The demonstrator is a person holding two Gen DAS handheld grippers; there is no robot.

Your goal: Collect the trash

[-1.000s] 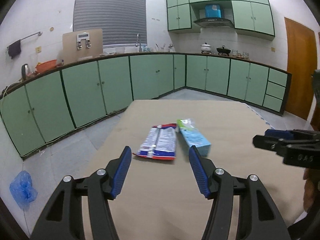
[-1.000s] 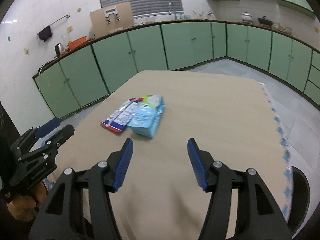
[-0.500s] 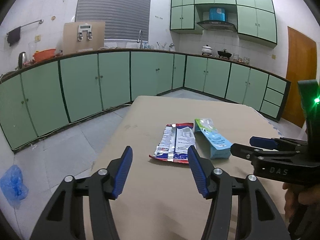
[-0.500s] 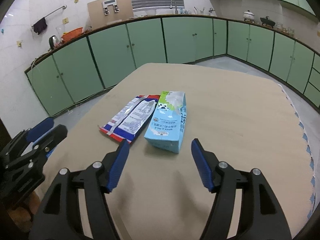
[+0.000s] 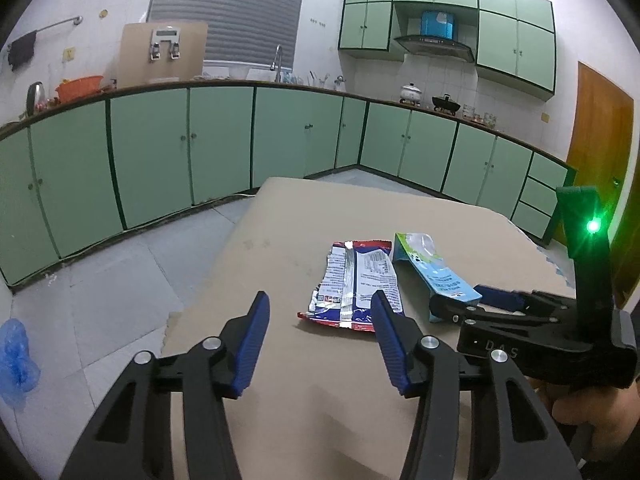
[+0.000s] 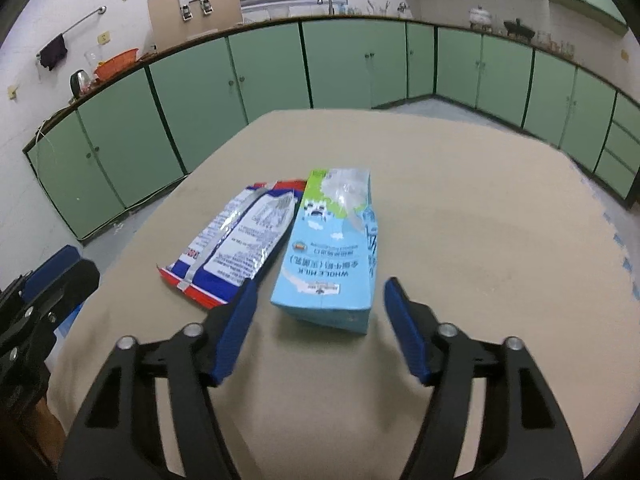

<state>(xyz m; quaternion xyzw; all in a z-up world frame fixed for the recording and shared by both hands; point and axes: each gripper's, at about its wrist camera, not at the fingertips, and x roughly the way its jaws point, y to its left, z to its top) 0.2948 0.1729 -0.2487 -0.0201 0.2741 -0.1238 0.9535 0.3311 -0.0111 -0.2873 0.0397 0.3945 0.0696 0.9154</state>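
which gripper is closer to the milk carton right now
Right. The right gripper is just short of the milk carton, jaws closing, empty. The left gripper sits off to its side, nearer the wrapper.

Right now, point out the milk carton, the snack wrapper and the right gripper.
milk carton (image 6: 326, 256), right wrist view, on its printed top face.
snack wrapper (image 6: 236, 240), right wrist view, on its white printed middle.
right gripper (image 6: 320, 334), right wrist view, midway between its blue fingertips.
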